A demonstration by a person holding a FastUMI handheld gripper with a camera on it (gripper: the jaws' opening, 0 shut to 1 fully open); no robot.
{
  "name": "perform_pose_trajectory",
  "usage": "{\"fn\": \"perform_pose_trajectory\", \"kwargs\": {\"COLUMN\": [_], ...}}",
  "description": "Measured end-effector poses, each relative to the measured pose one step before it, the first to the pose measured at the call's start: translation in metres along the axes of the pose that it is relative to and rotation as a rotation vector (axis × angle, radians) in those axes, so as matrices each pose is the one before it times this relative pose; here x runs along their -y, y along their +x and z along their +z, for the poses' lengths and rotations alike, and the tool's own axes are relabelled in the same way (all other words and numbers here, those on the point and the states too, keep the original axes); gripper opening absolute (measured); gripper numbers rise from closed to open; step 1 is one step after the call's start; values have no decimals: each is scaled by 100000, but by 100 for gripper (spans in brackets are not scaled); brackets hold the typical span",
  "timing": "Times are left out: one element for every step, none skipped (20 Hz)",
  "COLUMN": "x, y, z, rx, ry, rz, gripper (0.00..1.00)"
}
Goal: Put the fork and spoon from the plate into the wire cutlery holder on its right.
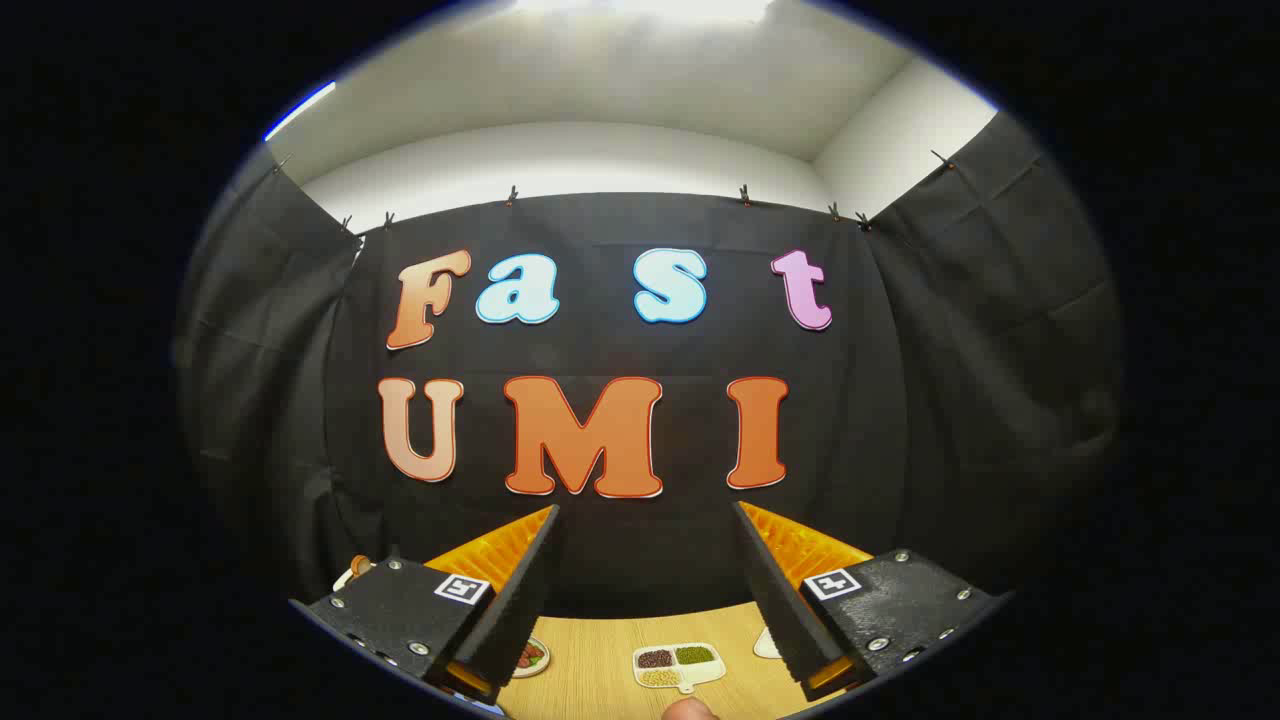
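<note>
My gripper (645,515) is held high and points at the booth's back wall, with its fingers (525,590) spread wide apart and nothing between them. Far below, between the fingers, lies a strip of wooden table (600,670). I see no fork, spoon or wire holder from this angle.
On the table sits a white divided dish (678,664) with dark, green and pale fillings. By the left finger lies a small plate (531,658) with red food. A white object (768,645) peeks out beside the right finger. A fingertip of a person (690,710) shows at the near table edge.
</note>
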State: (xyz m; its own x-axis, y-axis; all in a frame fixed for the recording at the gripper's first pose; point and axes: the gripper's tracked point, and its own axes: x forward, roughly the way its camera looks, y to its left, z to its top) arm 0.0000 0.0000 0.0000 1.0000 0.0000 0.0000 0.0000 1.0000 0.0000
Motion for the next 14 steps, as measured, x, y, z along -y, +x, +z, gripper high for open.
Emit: {"fn": "perform_pose_trajectory", "kwargs": {"x": [-217, -21, -46, -151, -50, -75, -177, -195, -223, -151, -193, -271, -375, -420], "y": [-12, -59, -36, 48, 60, -60, -42, -11, -7, -81, -34, -79, -75, -125], "z": [-19, 11, -26, -143, -137, -84, -80, -75, -60, -104, -115, -130, -213, -369], "rx": [-112, -160, -207, -153, -120, -125, -179, -260, -230, -235, -296, -519, -672, -683], "ry": [123, 229, 58, -262, -372, -215, -211, -151, -72, -9, 30, 196, 211, -18], "rz": [285, -6, -17, 13, -47, 96, 157, 247, 96, 281, 29, 147, 243, 418], "gripper": [98, 98, 98, 98, 98, 98, 98, 98, 98, 98, 98, 98, 98, 98]}}
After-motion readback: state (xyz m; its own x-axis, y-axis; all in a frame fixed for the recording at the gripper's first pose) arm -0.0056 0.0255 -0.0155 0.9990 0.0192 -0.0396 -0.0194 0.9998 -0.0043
